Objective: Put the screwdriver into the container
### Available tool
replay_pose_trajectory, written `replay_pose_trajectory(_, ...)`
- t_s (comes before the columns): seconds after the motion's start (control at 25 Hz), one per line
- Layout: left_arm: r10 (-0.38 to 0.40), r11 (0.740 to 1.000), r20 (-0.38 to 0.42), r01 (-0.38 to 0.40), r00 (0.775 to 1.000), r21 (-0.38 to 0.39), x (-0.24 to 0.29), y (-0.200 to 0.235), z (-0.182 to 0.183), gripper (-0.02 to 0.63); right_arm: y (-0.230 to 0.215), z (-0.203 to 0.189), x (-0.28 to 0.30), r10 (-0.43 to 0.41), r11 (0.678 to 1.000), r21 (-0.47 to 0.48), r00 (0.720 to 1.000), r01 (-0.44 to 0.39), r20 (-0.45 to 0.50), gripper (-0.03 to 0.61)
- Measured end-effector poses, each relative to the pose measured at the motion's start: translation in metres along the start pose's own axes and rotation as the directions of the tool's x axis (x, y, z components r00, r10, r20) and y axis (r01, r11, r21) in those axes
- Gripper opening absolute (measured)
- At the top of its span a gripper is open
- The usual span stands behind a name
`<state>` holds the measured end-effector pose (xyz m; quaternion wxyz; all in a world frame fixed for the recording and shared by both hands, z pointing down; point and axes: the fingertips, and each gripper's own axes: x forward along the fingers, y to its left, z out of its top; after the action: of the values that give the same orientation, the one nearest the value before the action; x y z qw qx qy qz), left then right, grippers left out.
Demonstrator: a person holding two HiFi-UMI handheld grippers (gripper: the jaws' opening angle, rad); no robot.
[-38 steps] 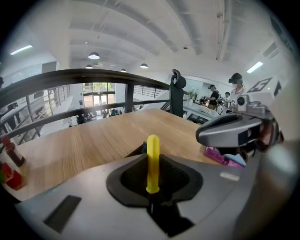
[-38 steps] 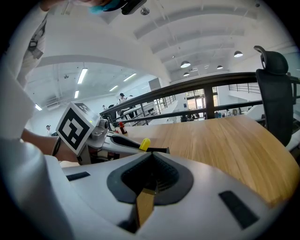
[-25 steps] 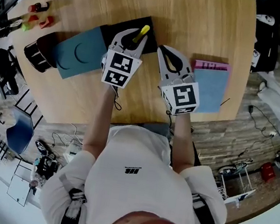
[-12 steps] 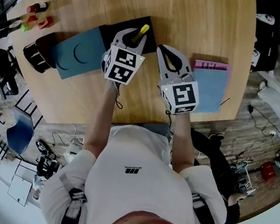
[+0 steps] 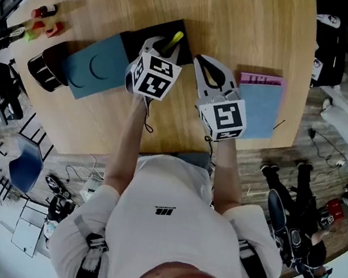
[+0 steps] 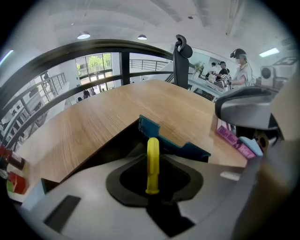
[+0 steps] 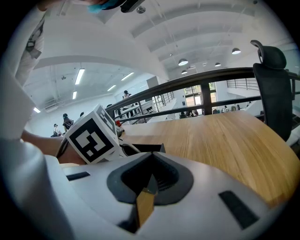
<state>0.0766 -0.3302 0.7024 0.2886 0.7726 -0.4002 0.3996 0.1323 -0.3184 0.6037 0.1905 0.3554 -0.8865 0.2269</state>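
Screwdriver tips lower over container as left grip starts to ease

Left gripper [image 5: 167,45] now points more steeply down than a second ago. In the head view its marker cube has rolled forward and up the picture, while the jaw tips stay where they were, over the black container [image 5: 134,38]. Its jaws have just been opening a little, and the screwdriver [image 6: 152,164] is between them. In the left gripper view the yellow handle stands upright in the middle of the gap, its lower end sitting where the two jaws come nearly together. It stands straight, so I judge the pads still carry it, on a narrow setting rather than a wide one. Dark container interior lies directly below and just ahead of the jaws. The blue lid [image 5: 94,68] lies to the left of the left jaw, clear of the opening.

Right gripper [image 5: 200,60] has not shifted. It is to the right of the left jaws, over the table [image 5: 243,22], jaws closed to a thin slit with nothing in them.

Read together, the steeper aim and the loosening grip suggest the drop is about to happen. The screwdriver is lined up above the container but not yet inside it. A further opening should let it fall in.
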Motion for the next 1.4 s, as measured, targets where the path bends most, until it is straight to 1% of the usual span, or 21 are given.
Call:
replay_pose_trajectory(0.2, 0.003, 1.000, -0.024, -0.002, 1.000, 0.009, 0.003, -0.001, -0.003, 0.094, -0.002, 0.000, -0.003, -0.005, 1.000, -0.001, 1.000, 0.005, 0.000, -0.005)
replay_pose_trajectory(0.32, -0.002, 1.000, -0.021, 0.002, 1.000, 0.014, 0.002, -0.002, -0.002, 0.112, -0.002, 0.002, -0.006, -0.009, 1.000, -0.007, 1.000, 0.009, 0.003, -0.005)
replay_pose_trajectory(0.6, -0.005, 1.000, 0.056, 0.003, 0.998, 0.023, -0.012, -0.005, 0.007, 0.132, 0.002, 0.010, -0.018, -0.029, 0.999, -0.031, 0.999, 0.030, 0.016, -0.005)
replay_pose_trajectory(0.84, 0.000, 0.999, 0.136, -0.005, 0.991, 0.033, -0.043, -0.005, 0.016, 0.133, 0.017, 0.019, -0.033, -0.052, 0.996, -0.067, 0.998, 0.053, 0.021, -0.005)
replay_pose_trajectory(0.96, -0.006, 0.999, 0.201, -0.003, 0.980, 0.043, -0.063, -0.006, 0.025, 0.132, 0.025, 0.029, -0.041, -0.068, 0.994, -0.086, 0.997, 0.071, 0.039, -0.005)
replay_pose_trajectory(1.16, -0.017, 0.998, 0.303, -0.004, 0.953, 0.068, -0.110, -0.009, 0.039, 0.126, 0.043, 0.043, -0.057, -0.086, 0.988, -0.121, 0.994, 0.094, 0.065, -0.005)
replay_pose_trajectory(1.24, -0.033, 0.997, 0.346, 0.005, 0.938, 0.081, -0.129, -0.013, 0.042, 0.112, 0.051, 0.049, -0.063, -0.089, 0.986, -0.135, 0.993, 0.099, 0.076, -0.005)
replay_pose_trajectory(1.4, -0.056, 0.994, 0.435, 0.009, 0.899, 0.109, -0.166, -0.023, 0.044, 0.078, 0.064, 0.057, -0.076, -0.106, 0.981, -0.155, 0.990, 0.120, 0.098, -0.005)
